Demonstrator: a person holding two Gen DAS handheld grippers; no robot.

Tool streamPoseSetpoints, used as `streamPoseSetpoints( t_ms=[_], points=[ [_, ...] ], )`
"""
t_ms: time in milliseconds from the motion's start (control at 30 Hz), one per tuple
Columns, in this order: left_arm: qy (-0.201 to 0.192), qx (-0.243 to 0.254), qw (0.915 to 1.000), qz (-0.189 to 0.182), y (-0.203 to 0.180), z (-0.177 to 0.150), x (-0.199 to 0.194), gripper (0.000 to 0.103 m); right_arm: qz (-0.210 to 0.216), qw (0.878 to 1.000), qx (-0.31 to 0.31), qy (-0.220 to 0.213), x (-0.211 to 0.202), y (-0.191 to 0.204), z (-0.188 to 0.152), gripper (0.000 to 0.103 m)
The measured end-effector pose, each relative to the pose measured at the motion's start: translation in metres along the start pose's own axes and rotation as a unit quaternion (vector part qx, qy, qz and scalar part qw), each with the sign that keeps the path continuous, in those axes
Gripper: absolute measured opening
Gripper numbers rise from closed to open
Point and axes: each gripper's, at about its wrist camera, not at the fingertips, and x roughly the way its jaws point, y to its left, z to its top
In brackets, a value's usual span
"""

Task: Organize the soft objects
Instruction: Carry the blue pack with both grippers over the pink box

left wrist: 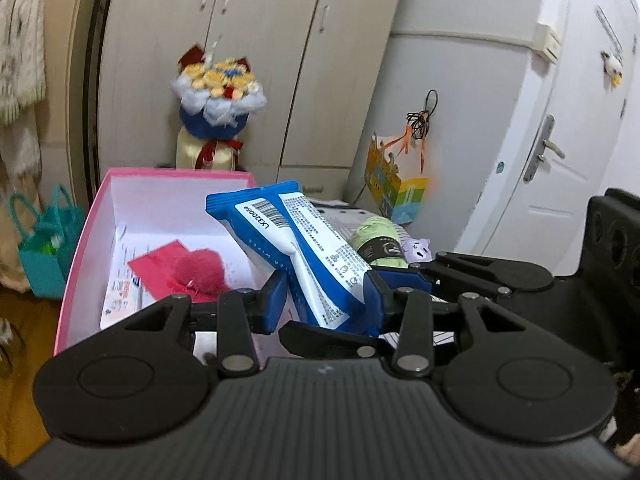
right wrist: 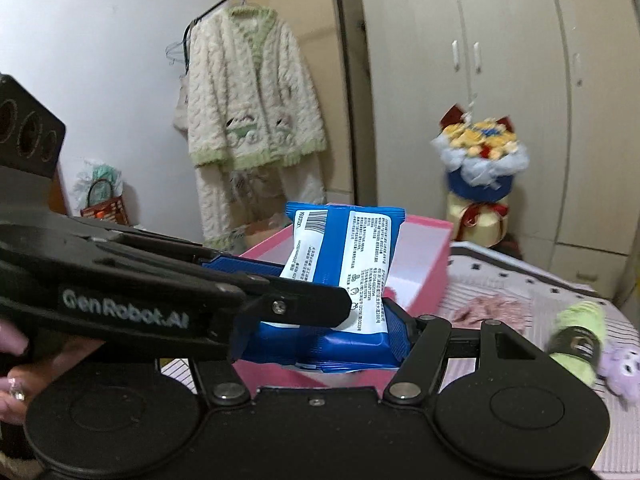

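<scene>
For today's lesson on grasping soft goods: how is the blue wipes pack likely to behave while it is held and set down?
The blue wipes pack looks soft: it bends and pinches in where the left claw and right claw squeeze it, so it will probably sag. Its glossy film wrapper may slip. Flat-sided, it seems unlikely to roll once laid in the pink box.

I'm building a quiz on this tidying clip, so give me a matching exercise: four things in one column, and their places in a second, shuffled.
Things:
1. wipes pack
2. red cloth
3. green roll
4. cream cardigan

Places:
A. hanging on a rail by the wall
B. lying inside the pink box
C. on the striped bedcover, beside a purple plush toy
D. clamped by both the left gripper and the right gripper

Pairs: 1-D, 2-B, 3-C, 4-A
</scene>
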Motion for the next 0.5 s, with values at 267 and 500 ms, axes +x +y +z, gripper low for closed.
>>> streamPoseSetpoints(
  t_ms=[267,500],
  points=[
    [-0.006,-0.02,0.9995,0.024,0.045,0.012,0.009,0.039,0.051,0.998,0.007,0.026,0.052,-0.005,0.021,0.071],
    [0.031,-0.07,0.996,0.045,0.096,0.022,0.039,0.039,0.111,0.99,0.009,0.086,0.11,-0.022,0.029,0.071]
  ],
)
